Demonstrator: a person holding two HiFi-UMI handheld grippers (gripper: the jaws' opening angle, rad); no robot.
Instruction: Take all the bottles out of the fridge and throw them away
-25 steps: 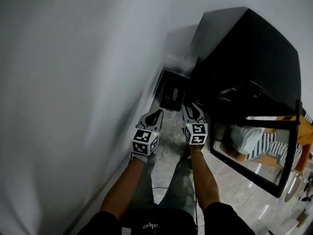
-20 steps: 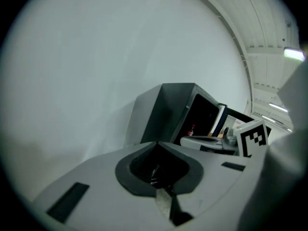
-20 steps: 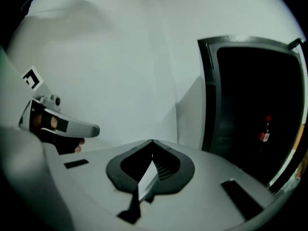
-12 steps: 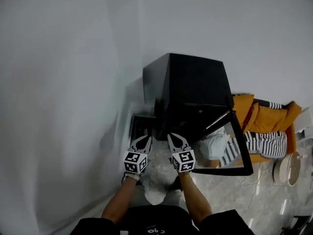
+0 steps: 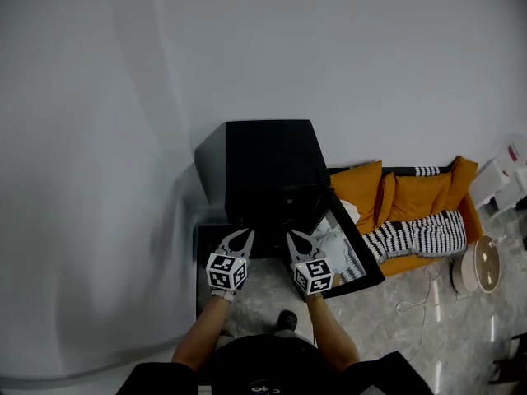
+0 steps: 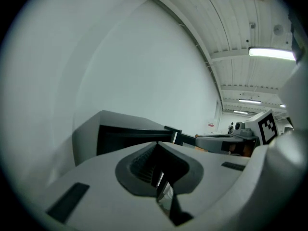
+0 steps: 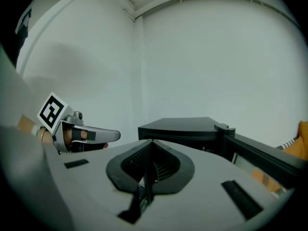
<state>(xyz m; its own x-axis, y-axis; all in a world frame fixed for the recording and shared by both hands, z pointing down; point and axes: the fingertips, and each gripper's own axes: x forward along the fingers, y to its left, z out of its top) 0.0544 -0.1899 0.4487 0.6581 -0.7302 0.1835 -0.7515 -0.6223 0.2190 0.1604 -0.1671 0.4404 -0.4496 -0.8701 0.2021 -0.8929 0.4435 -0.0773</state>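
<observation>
Your view has pulled up and back, so the fridge (image 5: 268,151) now stands whole against the wall, straight ahead of both tools. Your left tool (image 5: 249,234) and right tool (image 5: 291,235) are both pinched closed and empty. The door (image 5: 356,257) hangs open on the right, nearer your right tool. No bottles show from here.
</observation>
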